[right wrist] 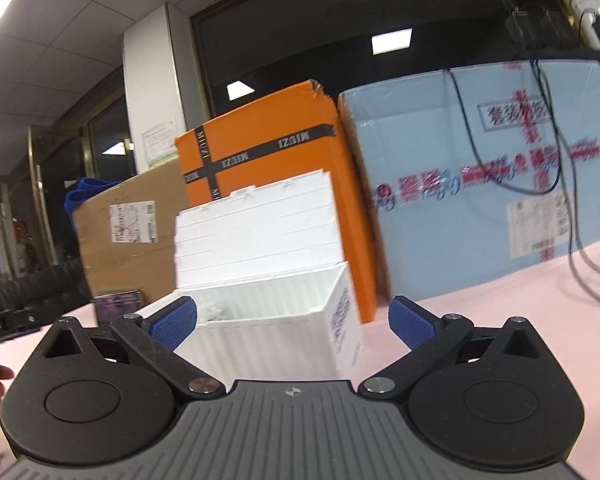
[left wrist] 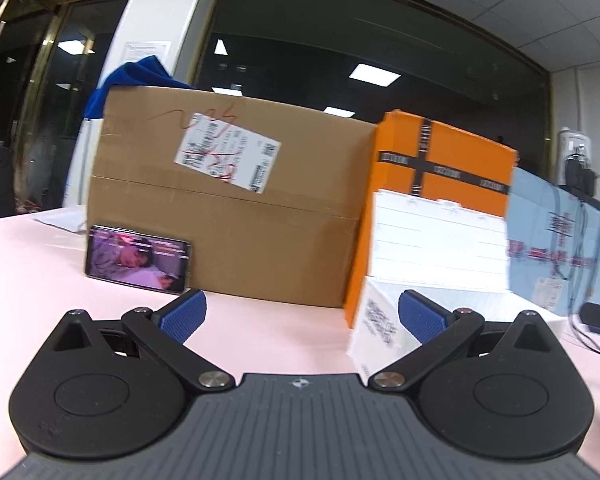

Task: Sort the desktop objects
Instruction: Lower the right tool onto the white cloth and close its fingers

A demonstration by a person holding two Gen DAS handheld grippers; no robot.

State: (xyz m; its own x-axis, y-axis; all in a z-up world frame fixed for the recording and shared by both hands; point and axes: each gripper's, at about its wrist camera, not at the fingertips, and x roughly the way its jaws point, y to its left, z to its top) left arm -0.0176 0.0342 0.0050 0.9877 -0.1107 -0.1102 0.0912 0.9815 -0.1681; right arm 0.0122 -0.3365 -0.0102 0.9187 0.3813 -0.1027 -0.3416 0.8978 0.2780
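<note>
Both the left gripper (left wrist: 302,314) and the right gripper (right wrist: 292,322) are wide apart, holding nothing. The white ribbed plastic box (right wrist: 276,320) stands with its lid up; the contents are blurred, partly hidden behind its near wall.

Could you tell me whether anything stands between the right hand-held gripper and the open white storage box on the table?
Nothing visible does. The right hand-held gripper is open and empty, and the white storage box sits directly ahead between its fingers, lid raised against the orange box. Only bare pink table lies around it.
</note>
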